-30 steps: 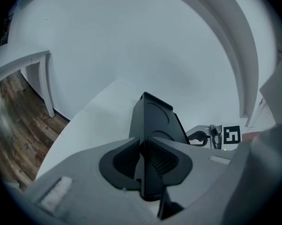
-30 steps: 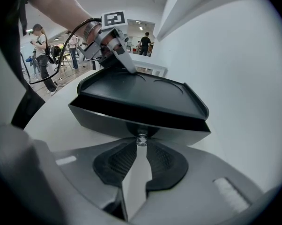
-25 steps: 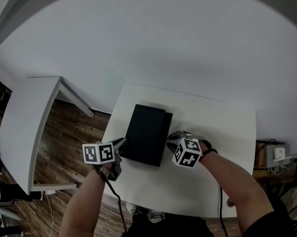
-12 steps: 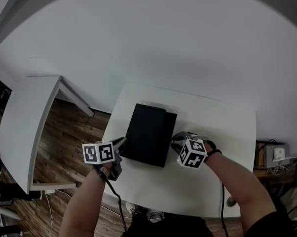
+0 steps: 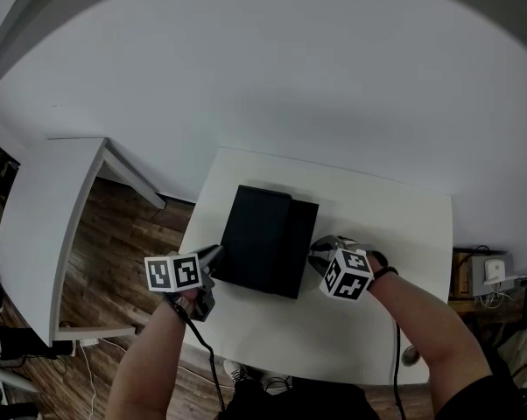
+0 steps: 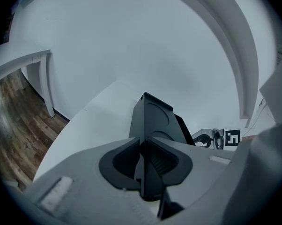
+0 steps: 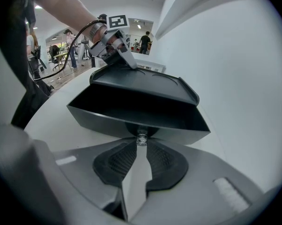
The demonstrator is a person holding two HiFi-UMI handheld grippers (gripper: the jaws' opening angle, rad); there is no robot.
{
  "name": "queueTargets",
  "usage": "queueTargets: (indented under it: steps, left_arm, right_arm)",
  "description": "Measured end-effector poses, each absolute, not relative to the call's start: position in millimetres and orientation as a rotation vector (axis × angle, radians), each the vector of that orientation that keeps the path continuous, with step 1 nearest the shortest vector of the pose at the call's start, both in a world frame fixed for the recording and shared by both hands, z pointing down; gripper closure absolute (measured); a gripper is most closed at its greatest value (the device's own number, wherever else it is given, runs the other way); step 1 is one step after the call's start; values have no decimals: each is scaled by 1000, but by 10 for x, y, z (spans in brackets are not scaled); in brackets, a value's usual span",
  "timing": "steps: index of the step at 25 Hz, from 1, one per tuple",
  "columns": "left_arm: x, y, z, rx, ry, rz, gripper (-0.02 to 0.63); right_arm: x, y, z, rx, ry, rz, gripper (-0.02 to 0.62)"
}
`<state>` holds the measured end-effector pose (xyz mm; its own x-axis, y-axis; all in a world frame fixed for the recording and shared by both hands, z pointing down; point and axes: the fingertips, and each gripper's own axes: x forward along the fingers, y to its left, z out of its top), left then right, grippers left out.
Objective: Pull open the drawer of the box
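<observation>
Now, box: the black box (image 5: 262,234) lies on the white bench (image 5: 386,226) between your two hands, with its long axis running away from you.
Drawer: the drawer (image 5: 305,245) stands partly out of the box's right side, so it slides across you, toward your right hand. The right gripper view looks into its dark open tray.
Right gripper: your right gripper (image 5: 321,250) is the one on the drawer. Its jaws are drawn nearly together on the small knob (image 7: 141,138) at the middle of the drawer front, pinching it at the pad tips.
Left gripper: your left gripper (image 5: 218,254) sits at the box's opposite, near-left corner. Its jaws are clamped on the box's edge, which runs up between the pads (image 6: 159,161).
What the pull turns on: the knob lies straight ahead of the right gripper, and the drawer travels rightward, away from the left one. I judge you should draw along that slide rather than toward yourself, while the left gripper braces the box.
Risk: a knob held only at the tips may slip if you angle the pull.
</observation>
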<state>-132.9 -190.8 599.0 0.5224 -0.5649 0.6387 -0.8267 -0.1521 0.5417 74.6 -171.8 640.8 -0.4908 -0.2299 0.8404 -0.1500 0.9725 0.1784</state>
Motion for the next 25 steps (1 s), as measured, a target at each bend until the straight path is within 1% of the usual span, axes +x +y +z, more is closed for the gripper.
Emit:
queueTargets:
  steps: [25]
  left_arm:
    - [-1360, -1924, 6003, 1834, -1150, 351, 541]
  right_arm:
    - [1031, -1684, 6390, 296, -2075, -104, 526]
